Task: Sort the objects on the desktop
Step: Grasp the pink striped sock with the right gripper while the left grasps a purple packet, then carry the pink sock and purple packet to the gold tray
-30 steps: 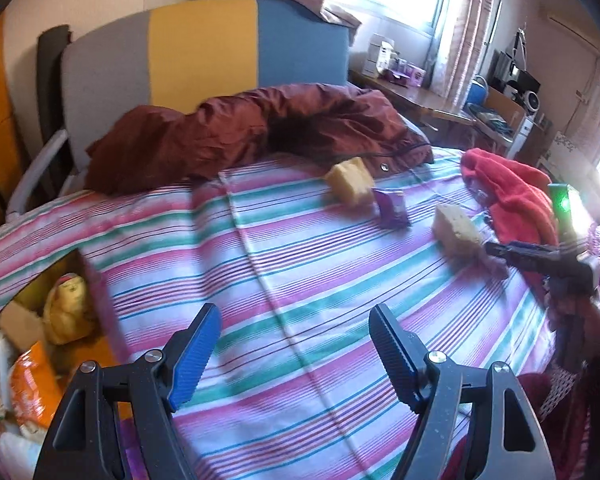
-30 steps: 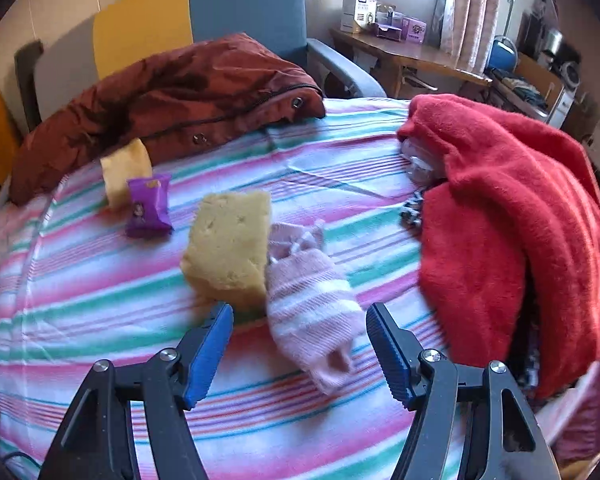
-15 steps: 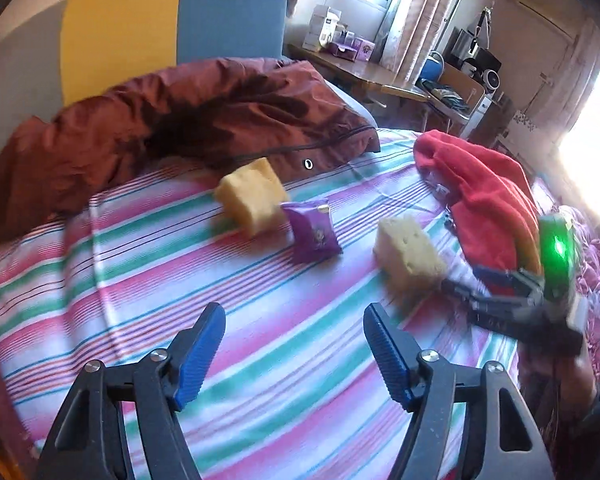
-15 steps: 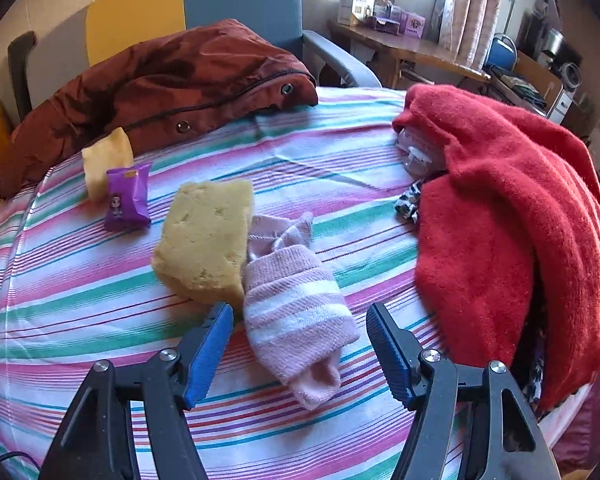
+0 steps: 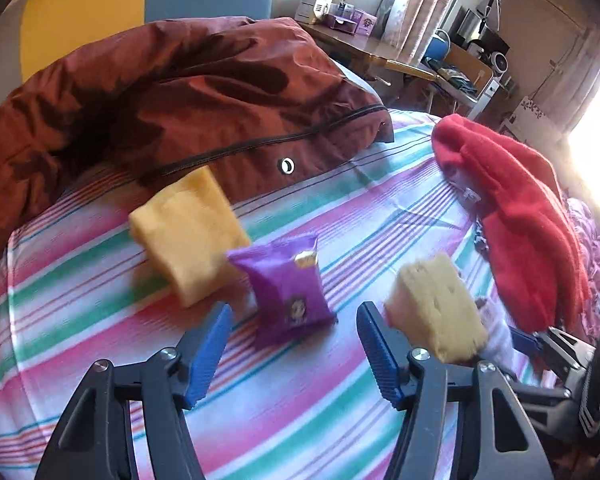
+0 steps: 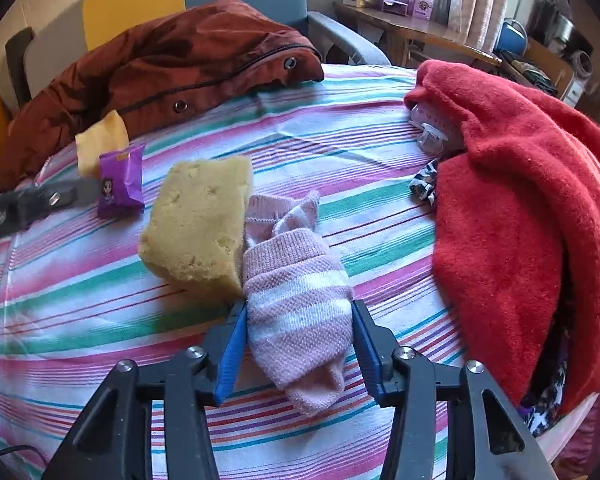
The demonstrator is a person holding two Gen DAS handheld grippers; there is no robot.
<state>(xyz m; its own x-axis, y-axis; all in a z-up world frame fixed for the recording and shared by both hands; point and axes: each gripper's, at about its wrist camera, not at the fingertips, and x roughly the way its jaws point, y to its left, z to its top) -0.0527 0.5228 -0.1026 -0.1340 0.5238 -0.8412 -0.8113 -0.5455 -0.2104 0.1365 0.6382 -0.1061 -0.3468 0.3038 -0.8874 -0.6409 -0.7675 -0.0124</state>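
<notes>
A striped cloth (image 6: 340,168) in pink, green and white covers the work surface; a chair with a yellow and blue back (image 5: 140,4) stands behind it, and a cluttered wooden desk (image 6: 420,36) sits at 1 o'clock by the curtains. A rust-brown jacket (image 6: 172,64) lies across the far edge from 10 to 12 o'clock, and a red towel (image 6: 520,200) is heaped at 3 o'clock. In the right wrist view, the right gripper (image 6: 298,344) has its blue pads against both sides of a pink striped sock (image 6: 300,304), clamped on it; the sock lies on the cloth at centre, its toe end pointing toward the camera. A yellow sponge (image 6: 200,224) touches the sock on its 9 o'clock side. A purple snack packet (image 6: 120,180) lies at 10 o'clock, with a second yellow sponge (image 6: 100,144) just behind it against the jacket. In the left wrist view, the left gripper (image 5: 294,344) hovers with jaws apart, holding nothing; the purple snack packet (image 5: 288,288) sits just ahead of the gap between the pads, apart from both. The second yellow sponge (image 5: 188,236) lies at 11 o'clock, touching the packet, and the yellow sponge (image 5: 436,308) beside the sock lies at 2 o'clock, just beside the right-hand pad. The right gripper (image 5: 548,348) shows at 4 o'clock
</notes>
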